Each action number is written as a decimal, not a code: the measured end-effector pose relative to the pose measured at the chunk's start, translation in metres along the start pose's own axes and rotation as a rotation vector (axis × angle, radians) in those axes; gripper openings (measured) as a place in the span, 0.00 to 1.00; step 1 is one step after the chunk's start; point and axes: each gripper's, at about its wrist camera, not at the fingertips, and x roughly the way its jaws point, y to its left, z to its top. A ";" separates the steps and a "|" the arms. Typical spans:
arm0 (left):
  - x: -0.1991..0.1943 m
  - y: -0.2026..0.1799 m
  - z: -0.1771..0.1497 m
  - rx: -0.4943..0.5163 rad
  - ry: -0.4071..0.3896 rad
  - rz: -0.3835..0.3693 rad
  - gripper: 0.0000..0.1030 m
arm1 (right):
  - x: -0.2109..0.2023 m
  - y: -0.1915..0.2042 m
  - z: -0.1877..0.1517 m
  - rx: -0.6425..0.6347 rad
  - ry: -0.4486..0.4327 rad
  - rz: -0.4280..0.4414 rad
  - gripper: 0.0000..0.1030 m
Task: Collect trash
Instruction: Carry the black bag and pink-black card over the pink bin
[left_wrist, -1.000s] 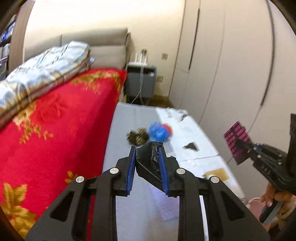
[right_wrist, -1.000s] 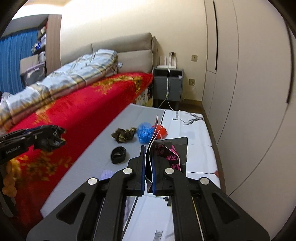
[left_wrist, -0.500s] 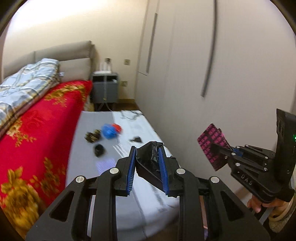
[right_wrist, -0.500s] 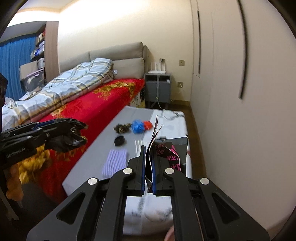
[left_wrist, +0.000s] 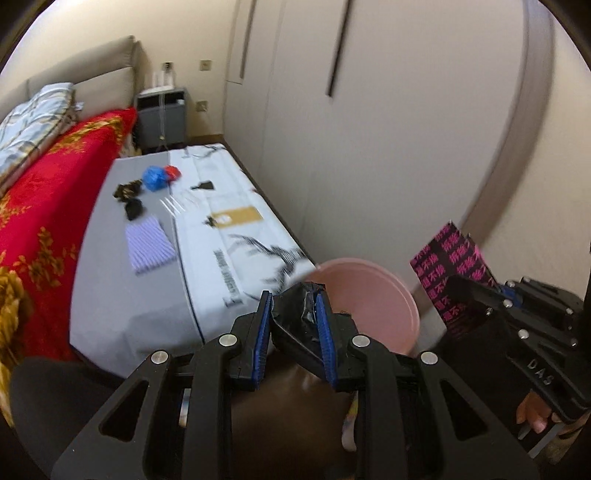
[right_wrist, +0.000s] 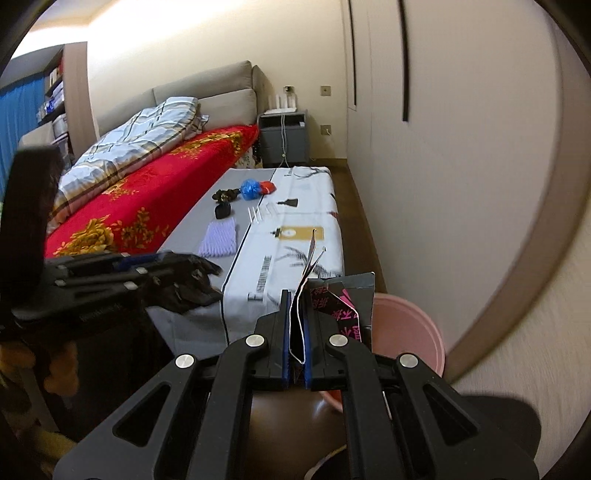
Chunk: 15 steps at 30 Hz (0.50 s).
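My left gripper (left_wrist: 293, 300) is shut on a crumpled black plastic scrap (left_wrist: 295, 317), which hangs just short of the rim of a pink bucket (left_wrist: 373, 295) on the floor at the table's near end. My right gripper (right_wrist: 296, 295) is shut on a flat black-and-pink wrapper (right_wrist: 345, 304), with the pink bucket (right_wrist: 410, 325) below and to its right. In the left wrist view the right gripper (left_wrist: 476, 291) and its wrapper (left_wrist: 450, 254) stand to the right of the bucket. More trash lies far off on the table: a blue ball (left_wrist: 155, 177), a red lump (left_wrist: 172, 171) and a purple ribbed piece (left_wrist: 149, 249).
A low table under a grey-and-white cover (left_wrist: 122, 295) runs away from me, between a bed with a red spread (left_wrist: 44, 192) on the left and pale wardrobe doors (left_wrist: 369, 147) on the right. A grey nightstand (right_wrist: 283, 138) stands at the far end. Brown floor shows beneath both grippers.
Both grippers have swept back from over the table to its near end, each keeping its hold. The pink bucket has come into view in front of them, and the table trash now lies far off.
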 end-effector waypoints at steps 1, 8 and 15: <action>0.000 -0.007 -0.005 0.014 0.007 -0.006 0.24 | -0.003 0.000 -0.004 0.002 0.003 0.000 0.06; 0.003 -0.031 -0.008 0.068 0.024 -0.016 0.24 | -0.012 -0.008 -0.022 0.020 0.008 -0.022 0.05; 0.023 -0.041 0.006 0.086 0.048 -0.024 0.24 | 0.005 -0.033 -0.014 0.070 0.014 -0.066 0.06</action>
